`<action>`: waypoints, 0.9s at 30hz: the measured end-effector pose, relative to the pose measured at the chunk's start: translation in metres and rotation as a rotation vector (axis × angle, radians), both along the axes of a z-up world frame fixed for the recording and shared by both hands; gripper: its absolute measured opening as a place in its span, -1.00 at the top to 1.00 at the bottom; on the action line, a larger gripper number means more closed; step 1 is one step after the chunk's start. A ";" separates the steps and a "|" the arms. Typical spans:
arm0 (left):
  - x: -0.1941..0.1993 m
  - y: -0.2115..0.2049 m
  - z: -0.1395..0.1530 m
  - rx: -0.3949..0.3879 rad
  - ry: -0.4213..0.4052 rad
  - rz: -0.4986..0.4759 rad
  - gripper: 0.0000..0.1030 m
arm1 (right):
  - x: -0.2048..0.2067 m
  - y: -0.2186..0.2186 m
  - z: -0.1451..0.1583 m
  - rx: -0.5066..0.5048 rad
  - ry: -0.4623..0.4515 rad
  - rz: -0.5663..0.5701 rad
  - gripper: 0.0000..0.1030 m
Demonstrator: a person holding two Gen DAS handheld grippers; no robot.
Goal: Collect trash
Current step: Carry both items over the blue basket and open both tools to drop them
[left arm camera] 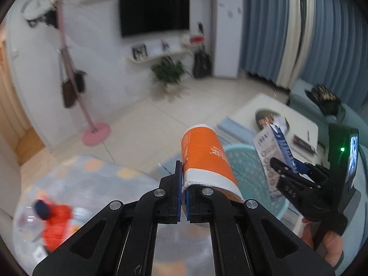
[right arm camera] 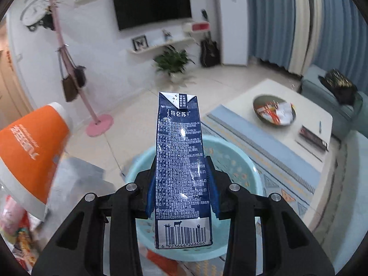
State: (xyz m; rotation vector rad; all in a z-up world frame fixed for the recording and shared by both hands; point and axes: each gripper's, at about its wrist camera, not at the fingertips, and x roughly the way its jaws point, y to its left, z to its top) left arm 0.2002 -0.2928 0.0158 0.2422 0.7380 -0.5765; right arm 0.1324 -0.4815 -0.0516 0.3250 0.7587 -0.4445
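Note:
My left gripper (left arm camera: 183, 195) is shut on the rim of an orange and white paper cup (left arm camera: 204, 158), held up in the air; the cup also shows at the left of the right wrist view (right arm camera: 30, 151). My right gripper (right arm camera: 181, 188) is shut on a dark blue milk carton (right arm camera: 180, 161), held upright above a light blue plastic basket (right arm camera: 239, 158). In the left wrist view the right gripper (left arm camera: 287, 172) holds the carton (left arm camera: 271, 151) over the basket (left arm camera: 248, 172), to the right of the cup.
A glass table (left arm camera: 76, 184) at lower left carries an orange packet (left arm camera: 57, 220) and other wrappers (right arm camera: 20, 237). A white coffee table (right arm camera: 306, 119) holds a bowl of wrappers (right arm camera: 273, 112) and a book (right arm camera: 312, 138). A pink coat stand (right arm camera: 99, 124) stands on the tiled floor.

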 end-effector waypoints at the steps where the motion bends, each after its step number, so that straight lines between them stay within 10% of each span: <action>1: 0.006 -0.009 -0.012 0.008 0.038 -0.009 0.98 | 0.001 -0.004 -0.008 0.006 0.021 -0.007 0.33; 8: 0.021 -0.036 -0.060 0.052 0.159 -0.065 0.85 | 0.008 -0.020 -0.050 0.037 0.118 -0.040 0.32; 13: 0.005 -0.032 -0.054 0.040 0.115 -0.068 -0.03 | 0.003 -0.021 -0.051 0.038 0.106 -0.037 -0.02; 27: -0.044 0.026 0.003 -0.079 -0.021 0.013 -0.17 | -0.026 0.049 0.014 -0.062 -0.008 0.078 -0.03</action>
